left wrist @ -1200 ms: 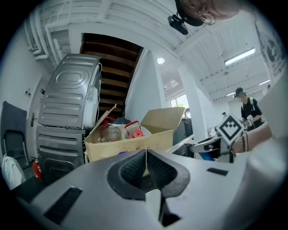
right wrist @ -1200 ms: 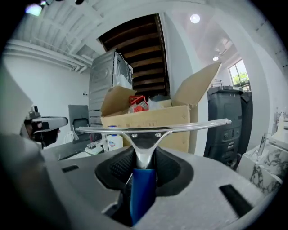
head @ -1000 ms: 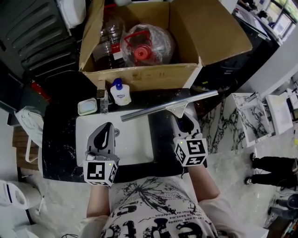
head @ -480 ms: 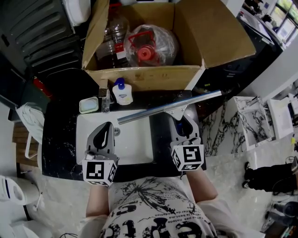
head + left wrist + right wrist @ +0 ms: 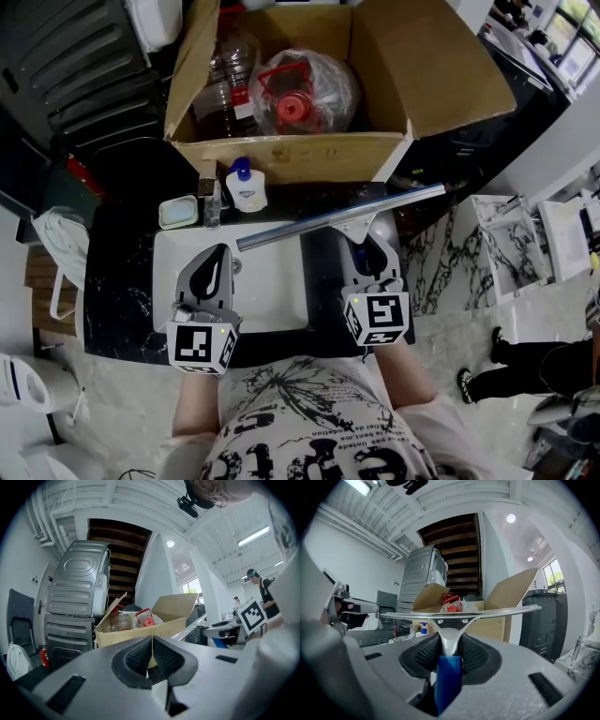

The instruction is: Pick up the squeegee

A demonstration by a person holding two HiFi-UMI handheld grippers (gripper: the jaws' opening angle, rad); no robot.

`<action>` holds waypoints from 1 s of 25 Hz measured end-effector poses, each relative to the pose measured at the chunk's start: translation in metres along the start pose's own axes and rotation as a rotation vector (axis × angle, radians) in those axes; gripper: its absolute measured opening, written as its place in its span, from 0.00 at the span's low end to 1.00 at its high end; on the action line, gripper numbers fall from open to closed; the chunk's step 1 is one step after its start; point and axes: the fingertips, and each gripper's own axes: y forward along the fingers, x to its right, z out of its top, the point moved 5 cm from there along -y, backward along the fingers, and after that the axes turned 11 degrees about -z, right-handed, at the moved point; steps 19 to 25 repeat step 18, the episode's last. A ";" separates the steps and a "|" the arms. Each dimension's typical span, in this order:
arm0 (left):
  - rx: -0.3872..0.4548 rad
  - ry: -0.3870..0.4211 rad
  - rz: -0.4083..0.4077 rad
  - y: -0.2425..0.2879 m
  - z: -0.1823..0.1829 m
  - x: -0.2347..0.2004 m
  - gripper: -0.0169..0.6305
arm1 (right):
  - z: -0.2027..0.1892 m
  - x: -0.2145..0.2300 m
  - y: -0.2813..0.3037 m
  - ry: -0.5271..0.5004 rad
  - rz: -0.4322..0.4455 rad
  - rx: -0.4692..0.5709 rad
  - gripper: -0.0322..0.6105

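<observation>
The squeegee (image 5: pixel 337 218) has a long metal blade (image 5: pixel 459 614) and a blue handle (image 5: pixel 448 677). My right gripper (image 5: pixel 367 248) is shut on the handle and holds the squeegee level above the counter, its blade spanning from over the sink to beyond the counter's right end. In the right gripper view the pads (image 5: pixel 476 653) press on the metal neck from both sides. My left gripper (image 5: pixel 212 271) hovers over the white sink (image 5: pixel 272 309), shut with nothing in it. In the left gripper view its pads (image 5: pixel 138 657) touch each other.
An open cardboard box (image 5: pixel 394 66) with plastic bottles (image 5: pixel 300 94) stands behind the sink. A soap dispenser (image 5: pixel 246 187), a tap (image 5: pixel 210 199) and a soap dish (image 5: pixel 176 213) line the black counter (image 5: pixel 117 281). A washing machine (image 5: pixel 77 597) is at the left.
The squeegee's blade has shifted slightly left and tilted a little in the right gripper. The left gripper has stayed in place.
</observation>
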 end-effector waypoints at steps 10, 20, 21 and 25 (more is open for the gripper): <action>0.005 0.000 0.002 0.000 -0.009 -0.004 0.05 | 0.003 -0.005 -0.003 -0.005 -0.002 -0.008 0.23; -0.010 0.004 0.026 0.002 -0.007 -0.005 0.05 | -0.002 -0.007 0.000 0.008 -0.004 -0.033 0.23; -0.010 0.004 0.026 0.002 -0.007 -0.005 0.05 | -0.002 -0.007 0.000 0.008 -0.004 -0.033 0.23; -0.010 0.004 0.026 0.002 -0.007 -0.005 0.05 | -0.002 -0.007 0.000 0.008 -0.004 -0.033 0.23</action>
